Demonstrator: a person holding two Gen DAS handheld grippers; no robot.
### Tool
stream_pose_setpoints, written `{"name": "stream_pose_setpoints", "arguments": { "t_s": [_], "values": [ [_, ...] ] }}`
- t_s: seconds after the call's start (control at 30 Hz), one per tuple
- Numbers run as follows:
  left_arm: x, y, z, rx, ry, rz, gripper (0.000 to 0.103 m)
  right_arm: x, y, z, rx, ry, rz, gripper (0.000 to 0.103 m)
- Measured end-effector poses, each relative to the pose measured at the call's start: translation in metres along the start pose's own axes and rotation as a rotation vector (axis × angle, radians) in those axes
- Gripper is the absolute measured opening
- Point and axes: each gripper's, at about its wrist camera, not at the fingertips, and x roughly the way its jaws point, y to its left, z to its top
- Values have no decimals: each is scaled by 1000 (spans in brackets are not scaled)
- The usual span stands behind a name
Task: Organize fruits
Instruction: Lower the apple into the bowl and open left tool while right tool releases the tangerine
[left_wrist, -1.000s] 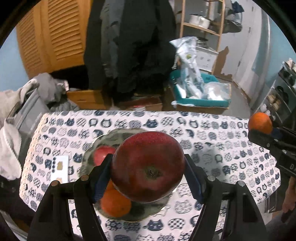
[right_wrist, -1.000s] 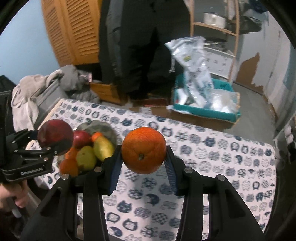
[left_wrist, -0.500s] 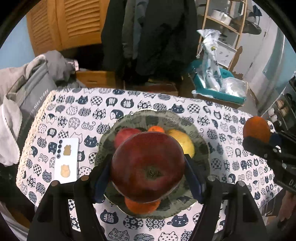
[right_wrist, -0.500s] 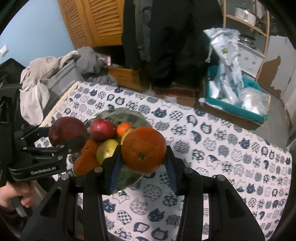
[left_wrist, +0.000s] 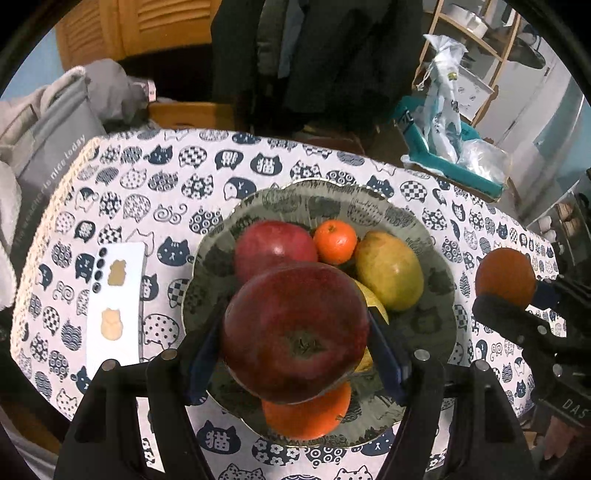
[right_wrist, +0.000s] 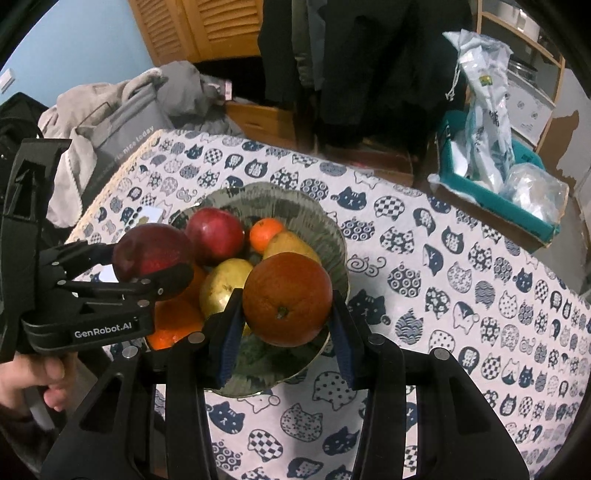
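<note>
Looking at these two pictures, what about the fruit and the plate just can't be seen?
- Left wrist view: the held apple hides the plate centre and most of the orange under it.
- Right wrist view: the held orange and left gripper cover the near fruits; a full count is impossible.
- Both views: whether either held fruit touches the pile.
- White card: print too small.
</note>
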Motion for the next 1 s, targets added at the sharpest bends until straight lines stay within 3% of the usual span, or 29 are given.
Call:
{"name": "stream_pose_setpoints", "arguments": {
  "t_s": [0.5, 0.6, 0.73, 1.0],
  "values": [
    [26, 9, 5, -32, 68, -44, 74, 22, -2, -2, 12, 44, 11, 43],
    [24, 9, 3, -33, 71, -40, 75, 24, -2, -2, 15, 48, 14, 43],
    [15, 4, -2, -13, 63, -33, 87, 29, -1, -3, 19, 56, 27, 43],
    [-2, 2, -18, 17, 73, -1, 87, 47, 2, -12, 20, 108, 46, 43]
  ]
}}
